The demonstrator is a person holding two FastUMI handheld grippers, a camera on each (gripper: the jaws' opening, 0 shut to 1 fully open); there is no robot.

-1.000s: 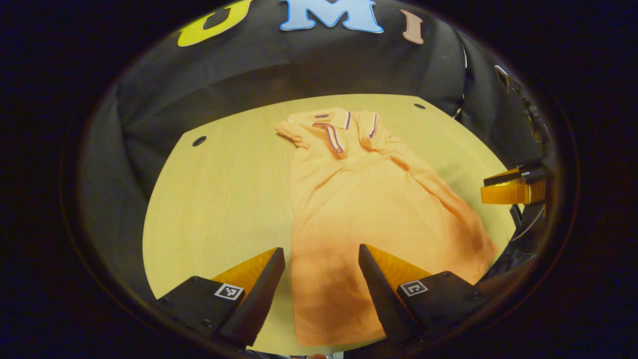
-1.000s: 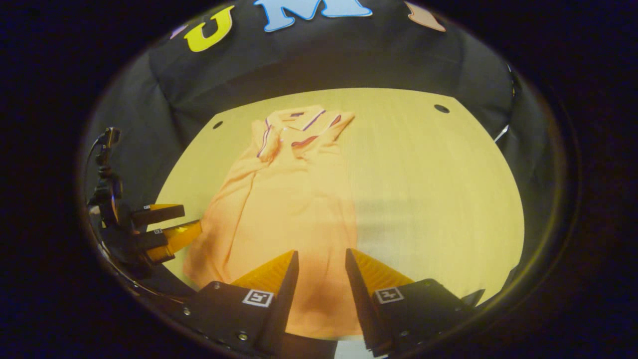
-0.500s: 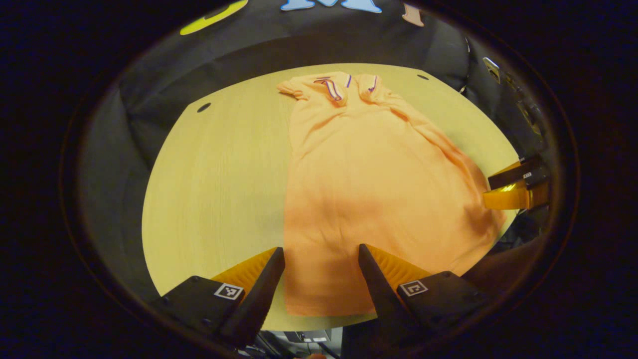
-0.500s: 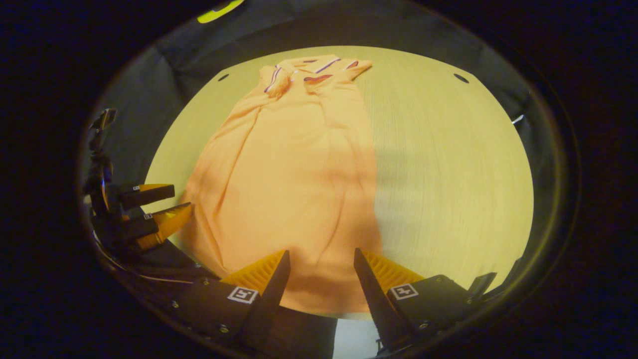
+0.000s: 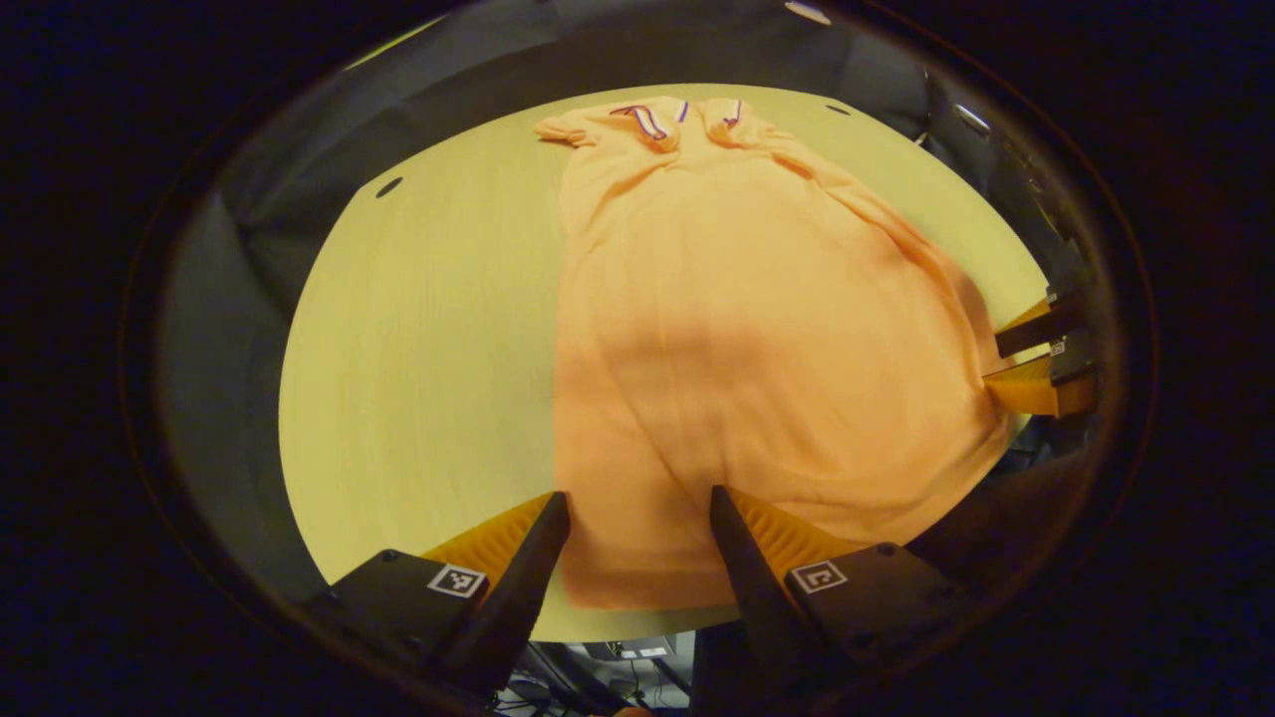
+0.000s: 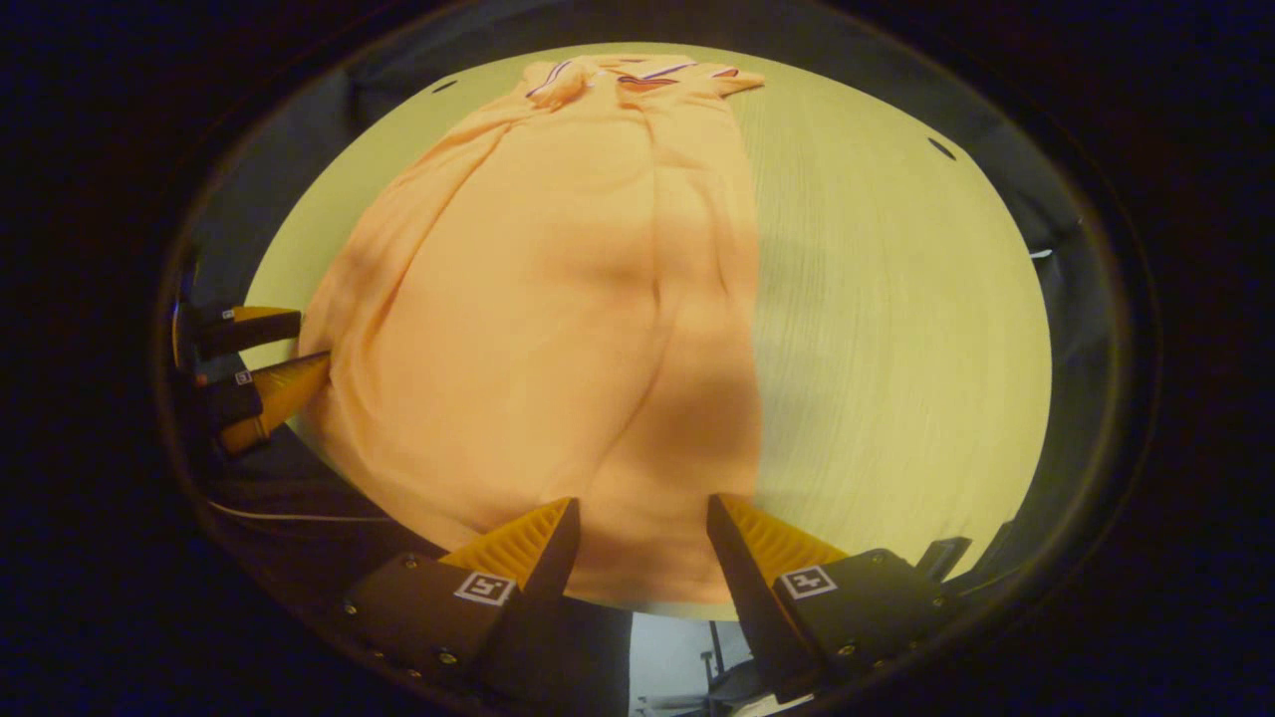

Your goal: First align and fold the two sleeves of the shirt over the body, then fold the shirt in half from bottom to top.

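An orange polo shirt (image 5: 757,319) lies flat on the pale wooden table (image 5: 418,329), collar at the far end, hem at the near edge, both sleeves folded in over the body. My left gripper (image 5: 637,518) stands open just above the hem's left corner, one finger on each side of the cloth edge. The shirt (image 6: 558,299) in the right gripper view reaches the near table edge, and my right gripper (image 6: 637,523) is open over the hem's right corner. The right gripper (image 5: 1036,358) also shows at the far right of the left gripper view, and the left gripper (image 6: 249,368) at the far left of the right gripper view.
The round table (image 6: 896,329) has bare wood on either side of the shirt and small dark holes (image 5: 388,186) near its far rim. Black cloth walls surround it. Below the near edge some floor and cables show.
Both grippers have come down and tilted toward the near hem, so the shirt looks larger and the wall has slid out of the top. Their fingers stay open.
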